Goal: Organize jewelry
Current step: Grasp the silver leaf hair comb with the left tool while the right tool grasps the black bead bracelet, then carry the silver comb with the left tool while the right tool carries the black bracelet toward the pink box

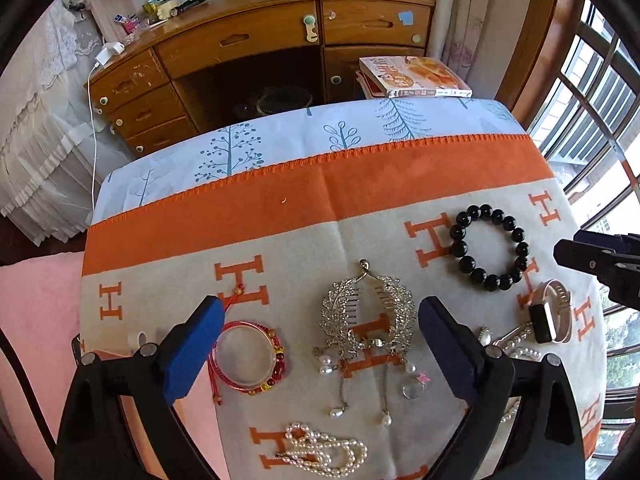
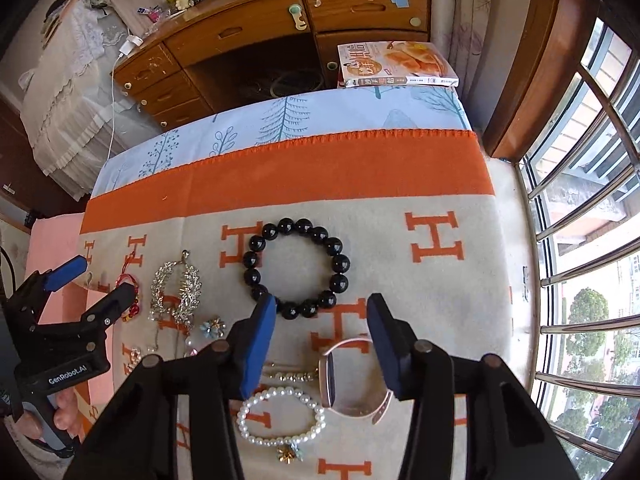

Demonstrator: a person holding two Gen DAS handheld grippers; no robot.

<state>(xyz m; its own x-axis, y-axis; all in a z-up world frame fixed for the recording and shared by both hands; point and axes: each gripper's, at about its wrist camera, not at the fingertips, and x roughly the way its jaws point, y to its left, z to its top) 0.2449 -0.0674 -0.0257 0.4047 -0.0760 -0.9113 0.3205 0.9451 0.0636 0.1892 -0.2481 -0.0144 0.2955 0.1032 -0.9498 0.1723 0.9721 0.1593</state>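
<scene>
Your left tongs stand wide apart, their blue foam pads flanking a silver filigree hair comb with dangling pearl drops, and they hold nothing. Just left of the comb lies a red cord bracelet with glossy red and gold beads, touching the left pad. Below them a tangled strand of small pearls is heaped on the woven orange-and-cream blanket that covers the surface. Your right tongs are about half open and empty, hovering over a rose-gold smartwatch lying on its side with a smooth curved band. Beside it rests a round pearl bracelet with a small metal flower charm, and beyond the pads a ring of large polished black beads.
</scene>
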